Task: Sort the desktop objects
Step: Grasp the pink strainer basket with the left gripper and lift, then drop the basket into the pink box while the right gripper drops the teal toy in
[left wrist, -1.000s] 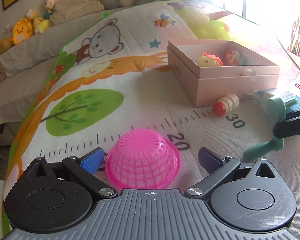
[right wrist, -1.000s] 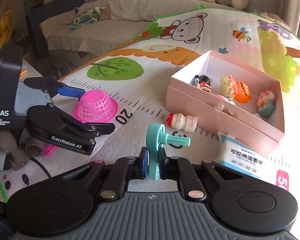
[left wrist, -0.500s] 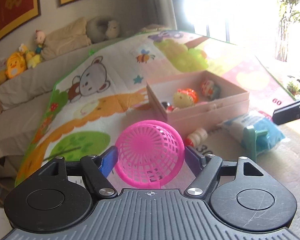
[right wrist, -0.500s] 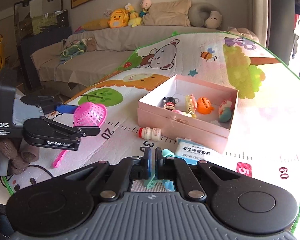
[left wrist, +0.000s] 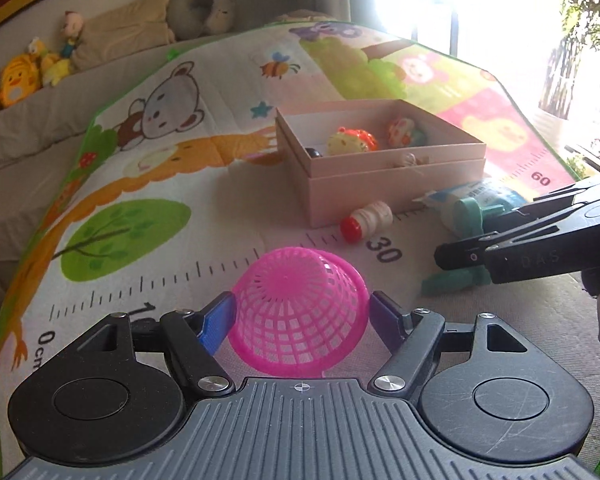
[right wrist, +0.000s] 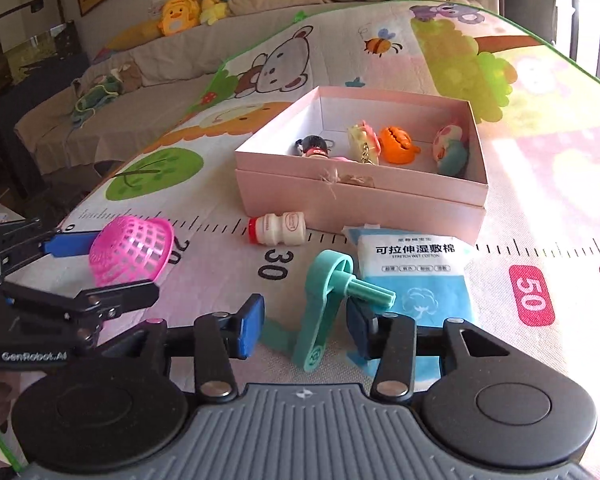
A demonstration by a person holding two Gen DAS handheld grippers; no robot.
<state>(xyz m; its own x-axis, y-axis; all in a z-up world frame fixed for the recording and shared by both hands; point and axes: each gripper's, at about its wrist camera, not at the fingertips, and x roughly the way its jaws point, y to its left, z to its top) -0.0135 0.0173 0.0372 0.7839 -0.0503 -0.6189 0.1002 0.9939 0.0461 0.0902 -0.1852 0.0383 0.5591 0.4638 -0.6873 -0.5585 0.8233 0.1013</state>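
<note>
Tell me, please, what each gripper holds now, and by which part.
The left gripper holds the pink basket by its two opposite sides. The right gripper holds nothing: its jaws are opening, and the teal tool stands between them, untouched.

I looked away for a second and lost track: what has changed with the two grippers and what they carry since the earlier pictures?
The left gripper has closed on the pink basket and tipped it up off the mat. The right gripper, which was clamped on the teal crank, is opening; the crank stands between its parted jaws. The pink box, bottle and wipes pack stayed put.
</note>
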